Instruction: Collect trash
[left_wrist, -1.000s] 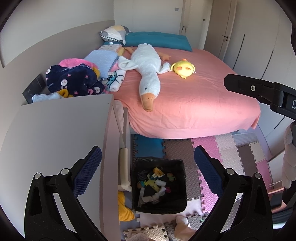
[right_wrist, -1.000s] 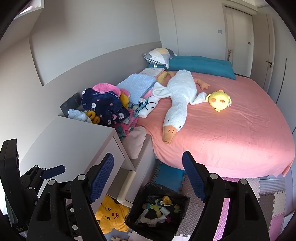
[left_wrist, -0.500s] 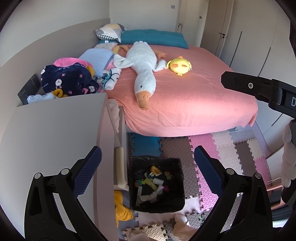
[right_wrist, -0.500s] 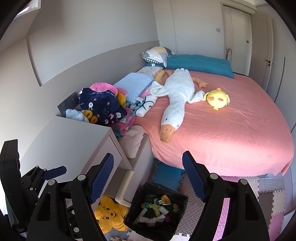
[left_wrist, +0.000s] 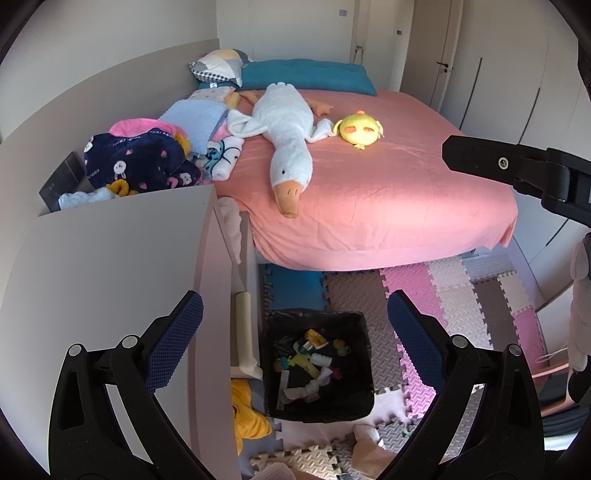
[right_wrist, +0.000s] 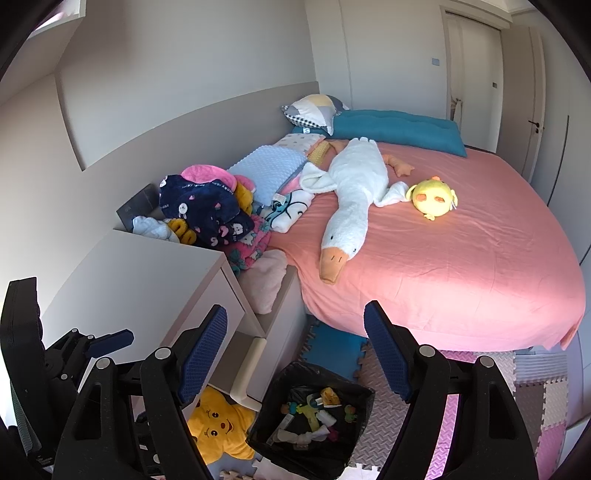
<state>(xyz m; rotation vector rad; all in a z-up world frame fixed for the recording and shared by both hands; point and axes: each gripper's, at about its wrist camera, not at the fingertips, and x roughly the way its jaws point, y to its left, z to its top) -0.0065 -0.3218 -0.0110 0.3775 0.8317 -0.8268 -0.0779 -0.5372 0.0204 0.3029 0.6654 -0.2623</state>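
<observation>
- The scraps inside the black bin (left_wrist: 317, 363) are too small and jumbled to name singly; its near wall hides whatever lies lowest.
- Beside the bin, the yellow plush (right_wrist: 218, 428) is half covered by the right gripper's fingers (right_wrist: 201, 354) in the right wrist view, and mostly hidden behind the pale surface (left_wrist: 110, 266) in the left wrist view.
- Beyond the bin, the floor under the pink bed (left_wrist: 369, 192) is hidden.
- Behind the surface, a dark flat object (right_wrist: 138, 206) shows only one corner; what it is cannot be told.
- Right of the bin, a pale hanging thing (left_wrist: 580, 306) is cut off by the frame edge.
</observation>
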